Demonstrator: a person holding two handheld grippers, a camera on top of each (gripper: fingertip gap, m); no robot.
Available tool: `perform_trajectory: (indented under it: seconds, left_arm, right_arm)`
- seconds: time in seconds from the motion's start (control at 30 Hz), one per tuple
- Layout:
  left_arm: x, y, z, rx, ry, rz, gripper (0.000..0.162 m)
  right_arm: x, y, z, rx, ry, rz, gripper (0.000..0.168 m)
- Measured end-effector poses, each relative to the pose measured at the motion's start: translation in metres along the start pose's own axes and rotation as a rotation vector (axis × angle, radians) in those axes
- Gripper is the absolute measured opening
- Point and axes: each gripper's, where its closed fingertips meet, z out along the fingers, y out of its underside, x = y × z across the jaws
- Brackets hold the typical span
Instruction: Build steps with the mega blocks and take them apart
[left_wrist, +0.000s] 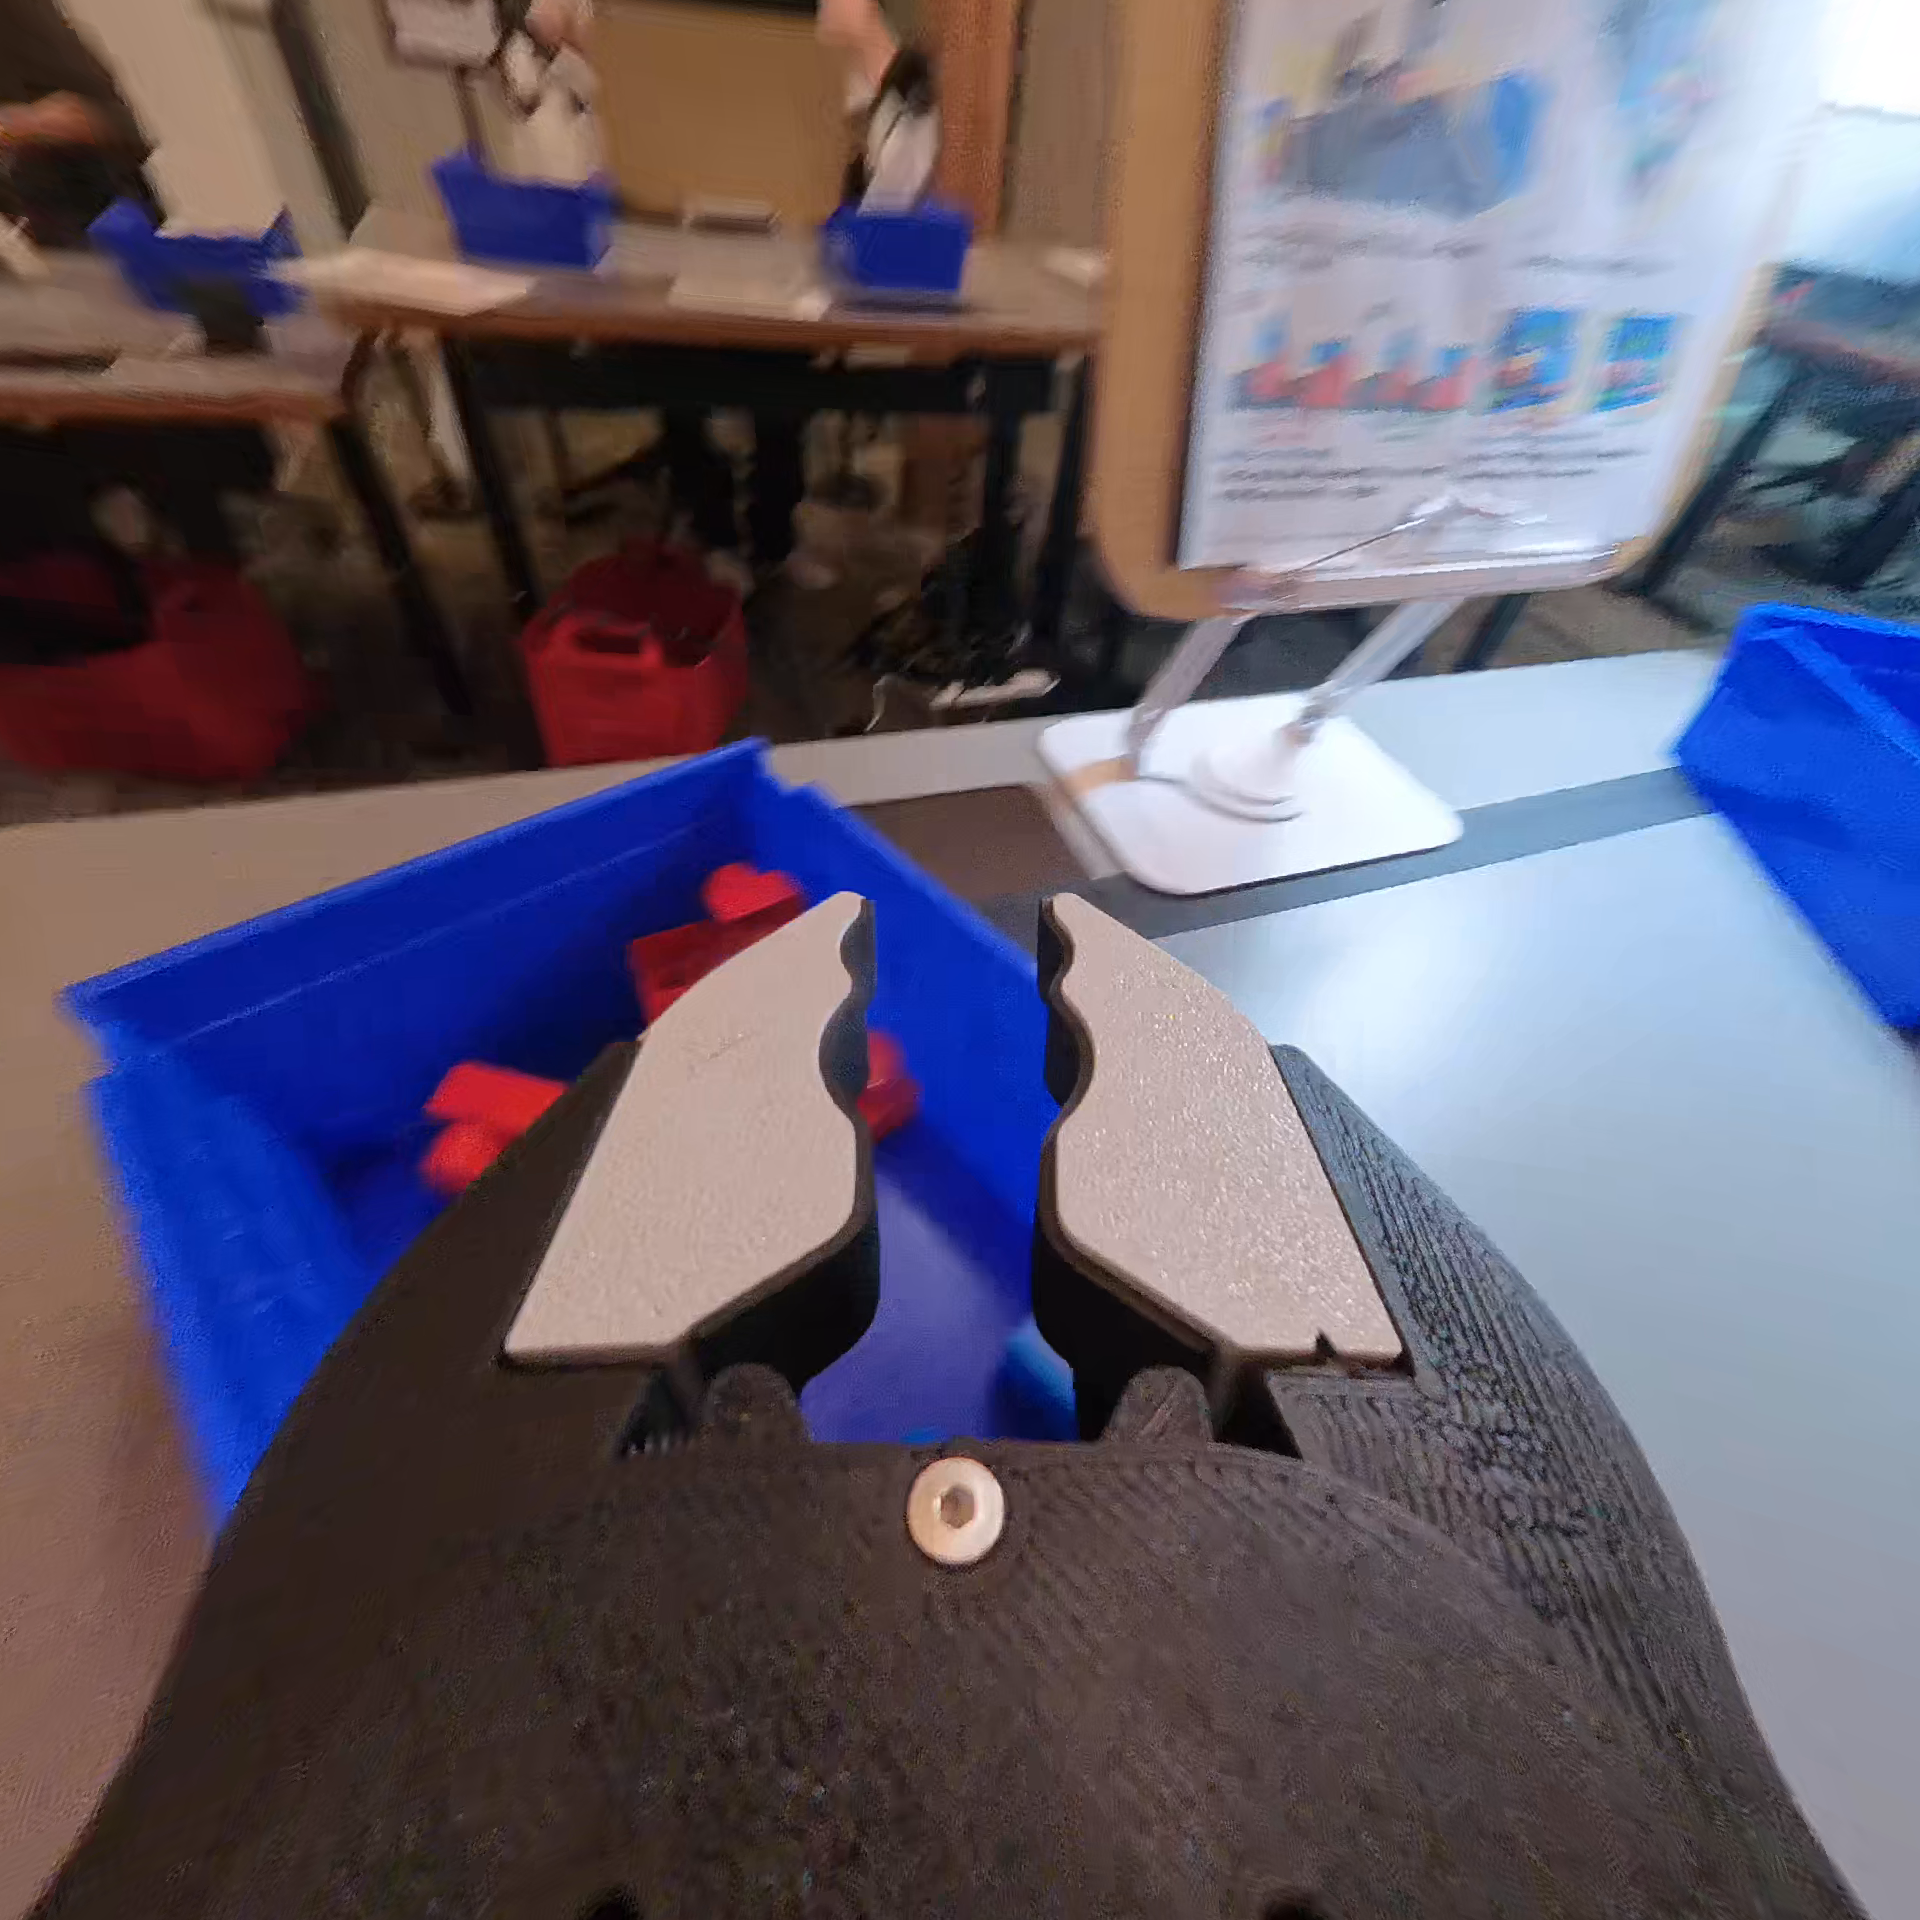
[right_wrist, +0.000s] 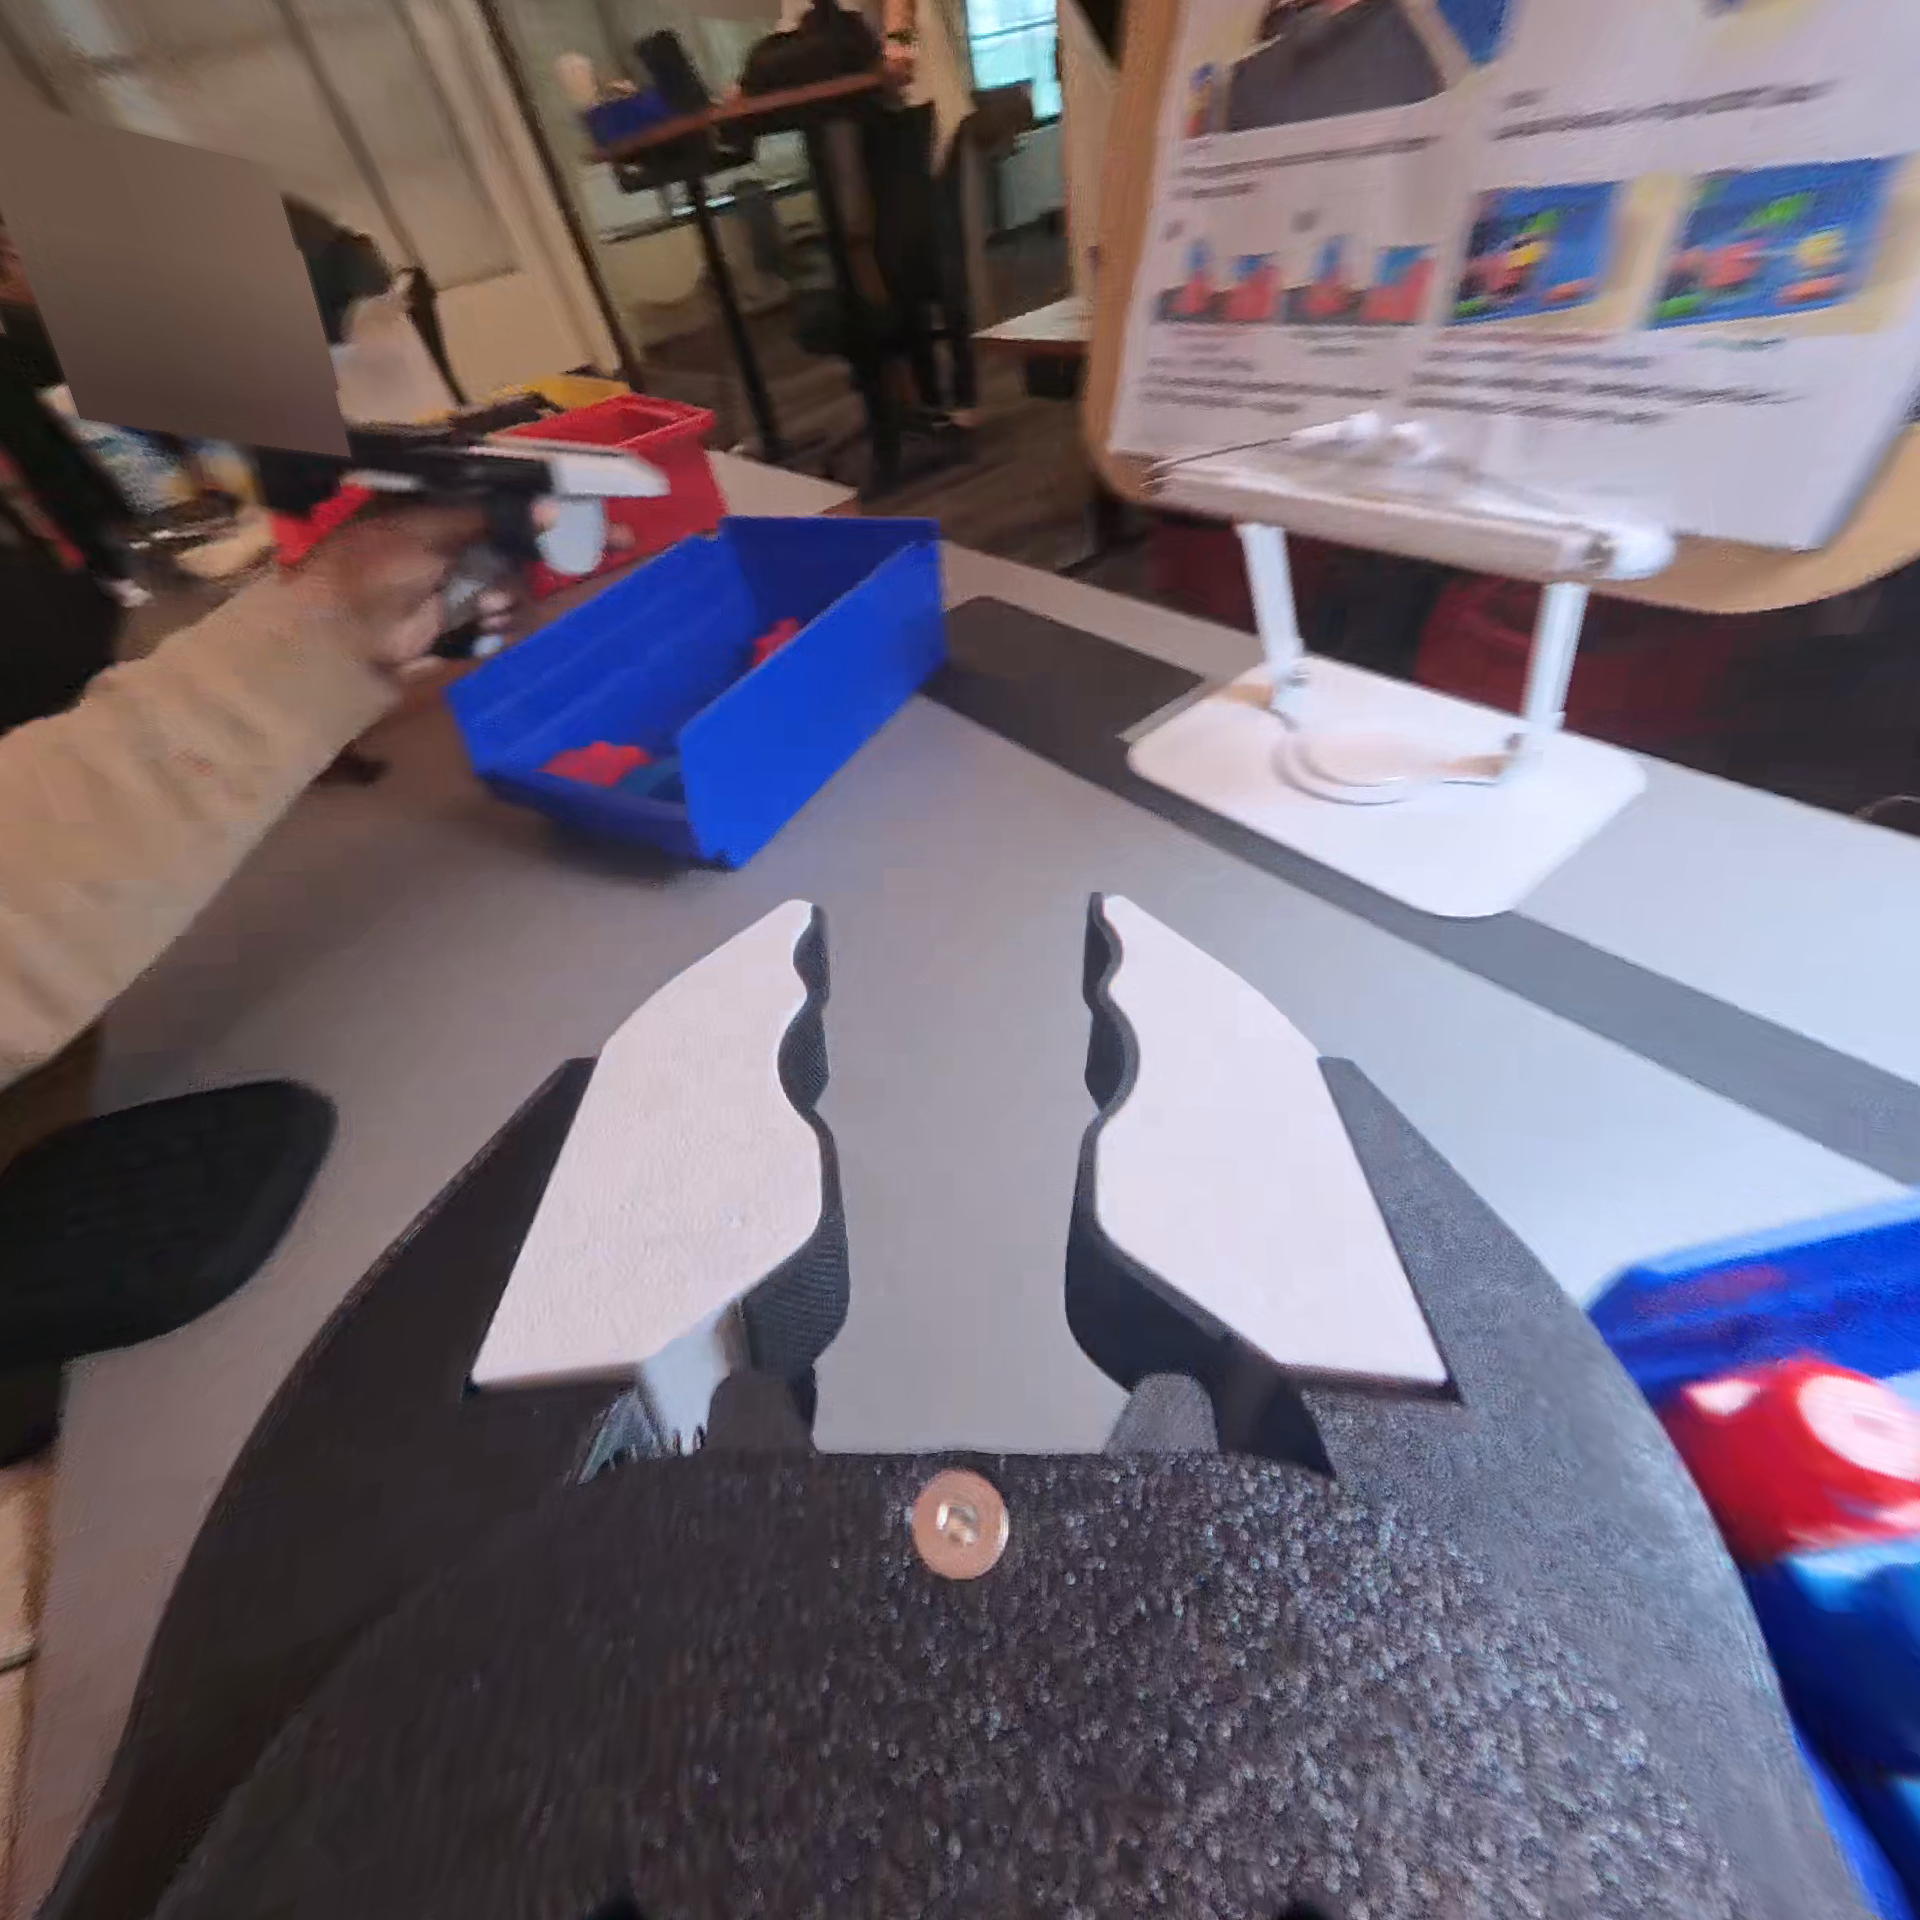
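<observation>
The sheet (right_wrist: 1507, 260) on the white stand (right_wrist: 1392, 779) carries print too blurred to read. The left gripper (left_wrist: 954, 914), rough black plastic with grey pads, hovers parted and empty over a blue bin (left_wrist: 416, 956) holding three visible red blocks (left_wrist: 717, 935). The right gripper (right_wrist: 954, 914) gapes wider, empty, above the grey table (right_wrist: 935, 852); a second bin (right_wrist: 1766, 1309) sits at right.

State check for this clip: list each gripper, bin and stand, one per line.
Left gripper: open, empty, above the blue plastic bin.
Right gripper: open, empty, over bare grey table.
Blue plastic bin: upright, holding loose red blocks.
Second blue bin: upright at the right, contents unseen.
White document stand: upright, holding a printed sheet.
</observation>
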Motion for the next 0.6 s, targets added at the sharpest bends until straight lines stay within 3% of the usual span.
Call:
perform_trajectory:
  seconds: [0.1,0.2,0.3,0.37,0.47,0.6]
  left_arm:
    - [-0.055,0.021,0.017,-0.18,-0.084,-0.061,0.041]
    - [-0.078,0.047,0.035,-0.353,-0.1,-0.175,0.049]
    - [-0.106,0.079,0.048,-0.548,-0.254,-0.07,0.054]
    - [-0.116,0.106,0.056,-0.678,-0.318,-0.1,0.063]
    - [-0.141,0.125,0.065,-0.757,-0.462,-0.078,0.058]
    - [-0.143,0.155,0.075,-0.882,-0.458,-0.108,0.053]
  right_arm:
    - [-0.063,0.035,0.021,-0.027,-0.129,-0.019,0.045]
    - [-0.099,0.075,0.044,-0.055,-0.2,-0.066,0.044]
    - [-0.108,0.107,0.06,-0.121,-0.218,-0.158,0.044]
    - [-0.11,0.115,0.063,-0.131,-0.225,-0.173,0.043]
    - [-0.11,0.119,0.063,-0.13,-0.247,-0.138,0.042]
    - [-0.104,0.122,0.058,-0.129,-0.256,-0.097,0.039]
